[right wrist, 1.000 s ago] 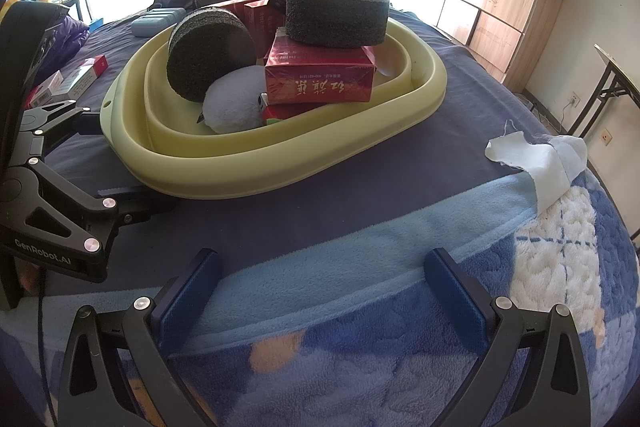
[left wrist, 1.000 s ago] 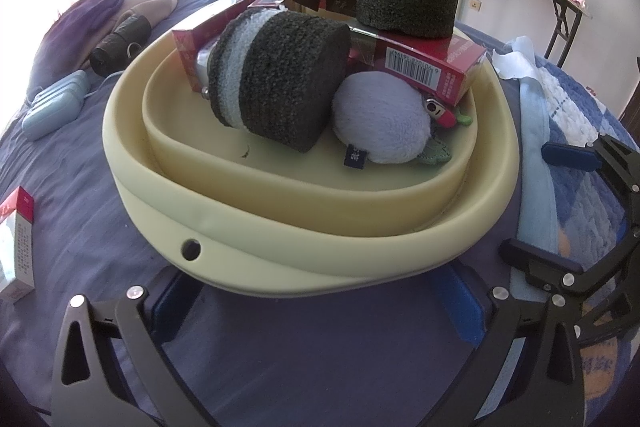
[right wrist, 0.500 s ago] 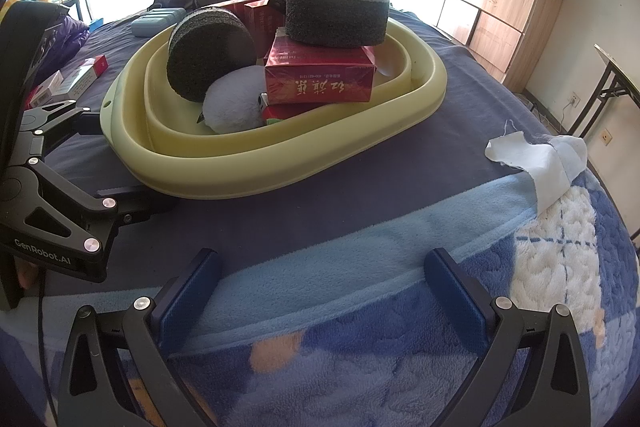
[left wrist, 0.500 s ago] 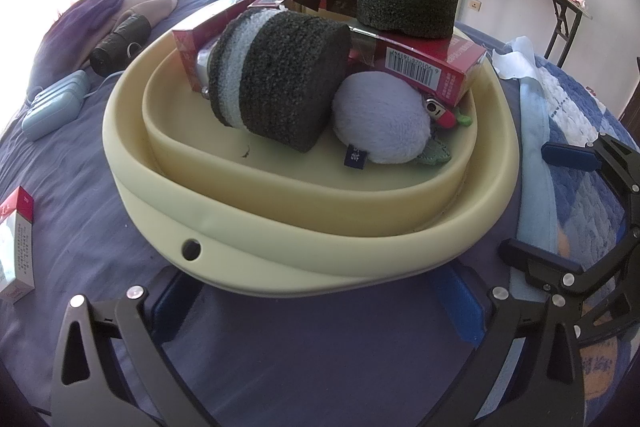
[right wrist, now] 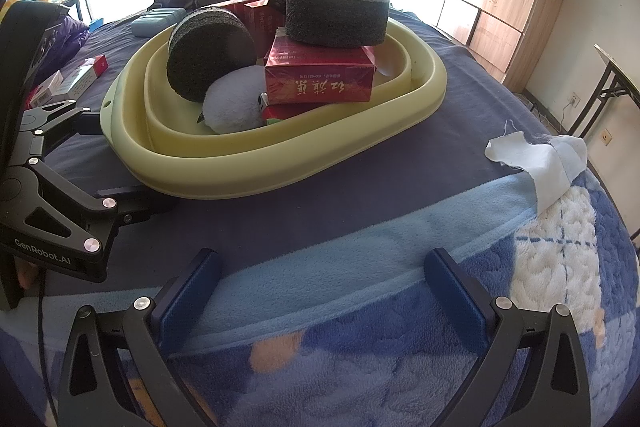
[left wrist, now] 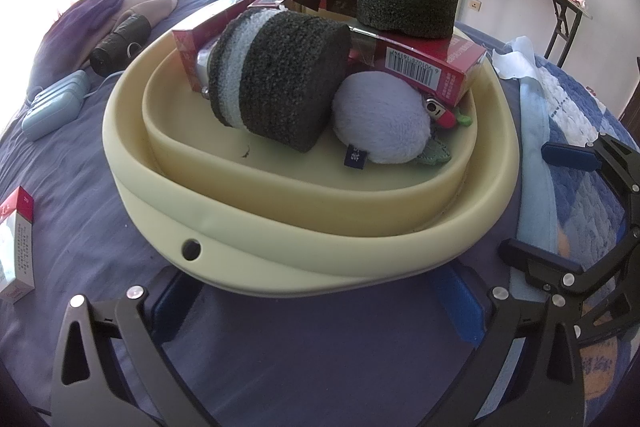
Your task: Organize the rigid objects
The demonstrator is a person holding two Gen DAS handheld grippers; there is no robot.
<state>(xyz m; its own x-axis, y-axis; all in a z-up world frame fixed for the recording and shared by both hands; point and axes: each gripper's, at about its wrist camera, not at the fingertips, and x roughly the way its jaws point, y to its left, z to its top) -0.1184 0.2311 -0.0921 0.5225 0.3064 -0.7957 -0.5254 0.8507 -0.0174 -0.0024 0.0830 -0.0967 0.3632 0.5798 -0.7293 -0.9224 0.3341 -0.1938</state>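
Already loaded: yellow basin [left wrist: 280, 259] on the bed [right wrist: 360, 163] holds red boxes [right wrist: 320, 83], two dark foam cylinders [left wrist: 276, 83], one tipped, one upright atop a box, and a white plush [left wrist: 380, 123]. Left gripper [left wrist: 320, 291] spread wide, empty, at the basin's near rim. Right gripper [right wrist: 320, 287] spread wide, empty, over the blue blanket [right wrist: 400, 347].

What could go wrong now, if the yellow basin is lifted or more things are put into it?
1. The upright foam cylinder stands on top of the red carton, high above the basin rim; a tilt could send it off onto the bed.
2. The second foam cylinder lies on its side and might roll against the white plush toy.
3. The left gripper is open with its fingers reaching under the basin edge, so a lift from this one side could tip the pile.
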